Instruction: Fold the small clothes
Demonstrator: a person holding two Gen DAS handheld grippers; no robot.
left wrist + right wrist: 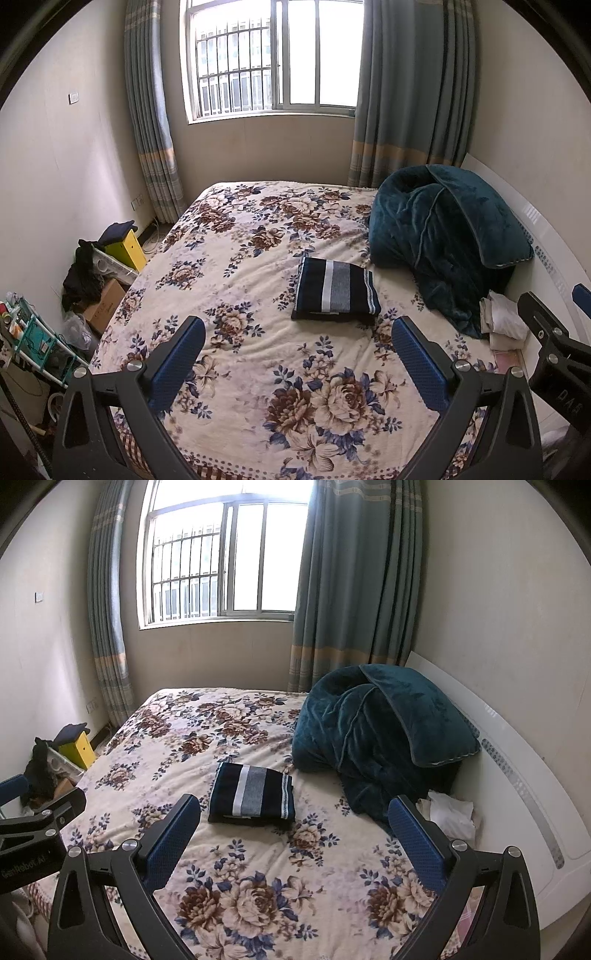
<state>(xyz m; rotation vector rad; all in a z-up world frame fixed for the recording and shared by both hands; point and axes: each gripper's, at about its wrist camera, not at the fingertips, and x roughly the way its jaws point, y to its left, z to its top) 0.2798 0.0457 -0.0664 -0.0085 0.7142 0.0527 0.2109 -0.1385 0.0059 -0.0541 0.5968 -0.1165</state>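
A folded dark garment with white and grey stripes (337, 289) (254, 793) lies flat in the middle of the floral bed cover (258, 369) (258, 867). My left gripper (297, 328) hovers open above the near part of the bed, well short of the garment, with nothing between its blue pads (177, 365). My right gripper (293, 806) is likewise open and empty, held back from the garment. In the left wrist view the right gripper's side (550, 350) shows at the right edge. In the right wrist view the left gripper's side (40, 823) shows at the left edge.
A bunched teal blanket and pillow (447, 240) (380, 738) sit by the white headboard (517, 794). Crumpled white cloth (504, 319) (452, 810) lies beside it. Boxes, dark clothes and a yellow box (127, 249) crowd the floor at left, with a small rack (33, 339) near me.
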